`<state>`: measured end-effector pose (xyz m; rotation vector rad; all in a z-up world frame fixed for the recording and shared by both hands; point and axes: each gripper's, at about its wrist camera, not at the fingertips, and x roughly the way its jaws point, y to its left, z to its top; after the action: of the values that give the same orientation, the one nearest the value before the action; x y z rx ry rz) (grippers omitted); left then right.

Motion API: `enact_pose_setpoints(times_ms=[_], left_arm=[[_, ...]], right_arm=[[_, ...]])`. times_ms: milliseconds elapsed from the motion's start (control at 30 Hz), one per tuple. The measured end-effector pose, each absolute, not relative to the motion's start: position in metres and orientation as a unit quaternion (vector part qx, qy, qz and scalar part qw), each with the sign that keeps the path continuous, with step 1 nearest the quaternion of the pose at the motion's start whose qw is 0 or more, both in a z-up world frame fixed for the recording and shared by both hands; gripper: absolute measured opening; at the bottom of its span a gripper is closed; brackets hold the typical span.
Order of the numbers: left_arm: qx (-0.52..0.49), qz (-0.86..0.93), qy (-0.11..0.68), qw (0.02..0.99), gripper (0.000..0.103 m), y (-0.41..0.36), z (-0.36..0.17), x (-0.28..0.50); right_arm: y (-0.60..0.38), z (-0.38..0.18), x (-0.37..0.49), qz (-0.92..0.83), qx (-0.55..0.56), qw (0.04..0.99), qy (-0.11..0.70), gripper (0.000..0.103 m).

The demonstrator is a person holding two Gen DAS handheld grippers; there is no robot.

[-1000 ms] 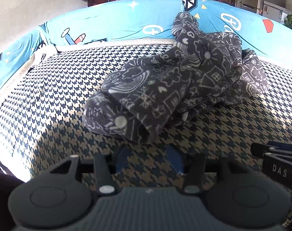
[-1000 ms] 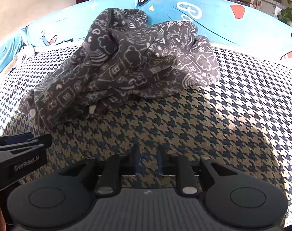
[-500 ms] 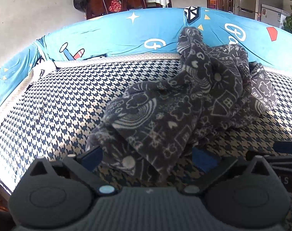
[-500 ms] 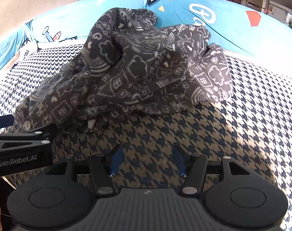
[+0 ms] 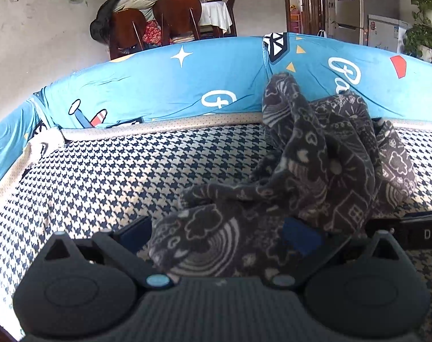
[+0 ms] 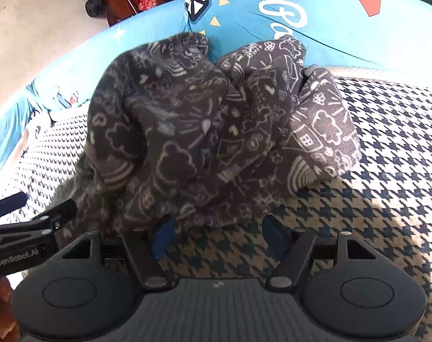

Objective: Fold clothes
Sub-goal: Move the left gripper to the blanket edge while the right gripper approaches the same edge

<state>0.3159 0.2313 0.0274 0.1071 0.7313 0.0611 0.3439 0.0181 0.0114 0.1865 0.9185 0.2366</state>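
Observation:
A dark grey fleece garment (image 5: 315, 176) with white doodle prints lies crumpled on the houndstooth seat (image 5: 107, 176); it also shows in the right wrist view (image 6: 204, 131). My left gripper (image 5: 218, 236) is open with its blue pads on either side of the garment's near end, which lies between the jaws. My right gripper (image 6: 218, 236) is open, its left pad at the garment's lower edge and its right pad over bare seat. The left gripper's body (image 6: 24, 242) shows at the left of the right wrist view.
A blue cartoon-print cover (image 5: 187, 91) wraps the sofa back behind the garment. Wooden chairs (image 5: 161, 22) with piled clothes stand beyond it, a fridge (image 5: 355, 5) and a plant (image 5: 427, 25) at the far right. The houndstooth seat (image 6: 387, 199) stretches right of the garment.
Both grippers moved forward to the garment and opened wider. The garment's near end now lies between the left jaws; the right gripper reached its lower edge.

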Motion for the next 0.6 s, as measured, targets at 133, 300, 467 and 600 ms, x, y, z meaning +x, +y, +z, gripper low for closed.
enact_pose_setpoints(times_ms=[133, 300, 467, 600], left_arm=[[0.046, 0.039, 0.353, 0.934, 0.103, 0.232, 0.02, 0.325], [0.015, 0.055, 0.38, 0.923, 0.103, 0.239, 0.004, 0.335], [0.025, 0.077, 0.375, 0.923, 0.101, 0.24, 0.0, 0.333], [0.004, 0.102, 0.36, 0.927, 0.095, 0.249, 0.009, 0.33]], right_arm=[[0.022, 0.013, 0.352, 0.133, 0.104, 0.888, 0.427, 0.07], [0.035, 0.012, 0.362, 0.144, 0.092, 0.9, 0.4, 0.07], [0.049, 0.005, 0.375, 0.159, 0.071, 0.909, 0.379, 0.052], [0.056, 0.002, 0.373, 0.184, 0.058, 0.913, 0.359, 0.033]])
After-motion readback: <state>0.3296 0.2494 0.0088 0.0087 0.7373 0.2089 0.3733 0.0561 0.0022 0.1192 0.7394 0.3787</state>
